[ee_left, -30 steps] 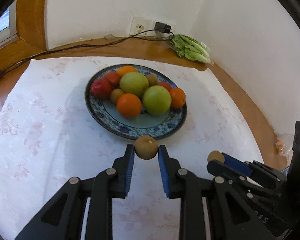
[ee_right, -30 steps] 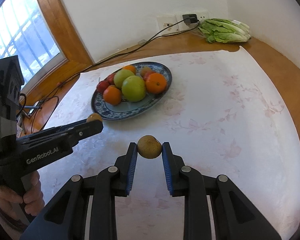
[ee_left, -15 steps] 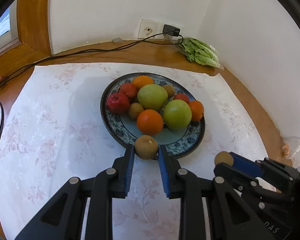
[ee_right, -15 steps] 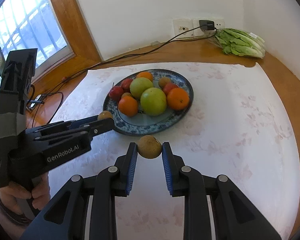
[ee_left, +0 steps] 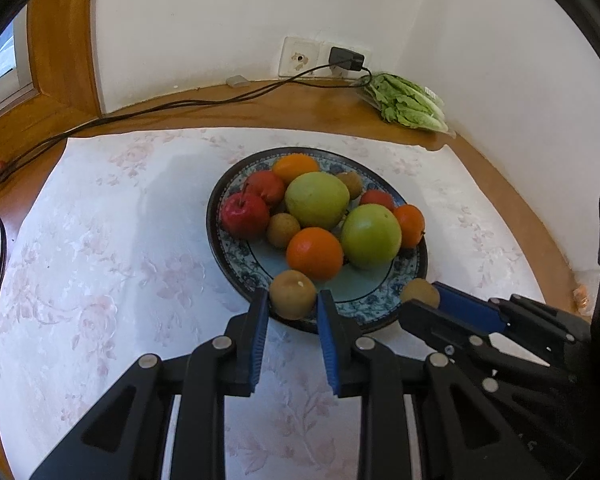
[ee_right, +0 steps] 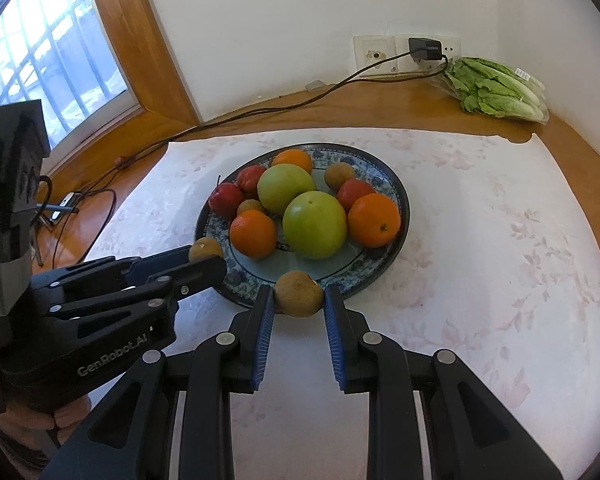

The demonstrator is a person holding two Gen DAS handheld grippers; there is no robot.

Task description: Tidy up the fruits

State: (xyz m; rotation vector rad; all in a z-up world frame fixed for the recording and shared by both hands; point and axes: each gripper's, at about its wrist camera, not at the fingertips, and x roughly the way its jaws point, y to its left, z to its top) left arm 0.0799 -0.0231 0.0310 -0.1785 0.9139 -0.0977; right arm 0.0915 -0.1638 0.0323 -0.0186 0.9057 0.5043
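Nearest: left tool (ee_left: 293, 307) clamped on a brown fruit (ee_left: 293, 294), right tool (ee_right: 299, 304) clamped on a second brown fruit (ee_right: 299, 293), both poised over the near rim of the patterned plate (ee_left: 380, 305). Beyond, on the plate: oranges, green apples, red apples, small brown fruits, heaped touching. Underneath, floral cloth (ee_left: 100, 240) on the wooden counter (ee_left: 320, 108). Farthest back, bagged lettuce (ee_right: 496, 90) beside wall socket (ee_right: 396, 54).

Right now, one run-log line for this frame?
phase: carry to plate | left gripper: shut on brown fruit | right gripper: shut on second brown fruit | both at near rim, unreleased
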